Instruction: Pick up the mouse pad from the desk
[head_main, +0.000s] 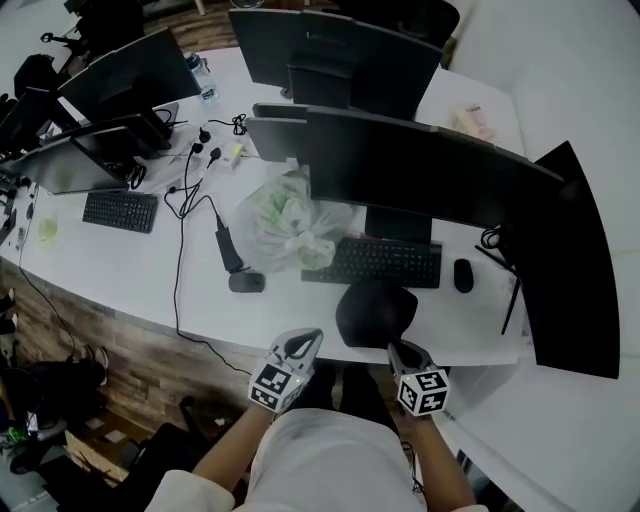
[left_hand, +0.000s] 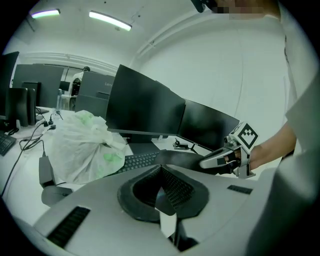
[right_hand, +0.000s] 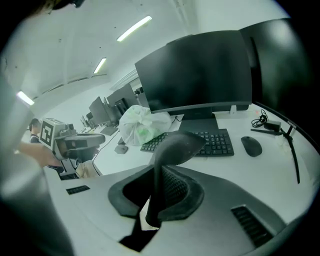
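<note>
The black mouse pad (head_main: 372, 312) hangs lifted over the white desk's front edge (head_main: 200, 318), in front of the keyboard. My right gripper (head_main: 393, 348) is shut on its near edge. In the right gripper view the pad (right_hand: 176, 146) stands up bent between the pads of my right gripper (right_hand: 159, 176). My left gripper (head_main: 303, 340) hovers just left of the pad, apart from it. Its jaws (left_hand: 161, 172) look closed together with nothing between them. The left gripper view shows the right gripper (left_hand: 220, 159) holding the pad (left_hand: 179, 159).
Behind the pad lie a black keyboard (head_main: 385, 262) and a black mouse (head_main: 463, 275). A white-green plastic bag (head_main: 285, 225) sits left of the keyboard, with a dark puck (head_main: 246, 282) and cables near it. Large monitors (head_main: 420, 165) stand behind.
</note>
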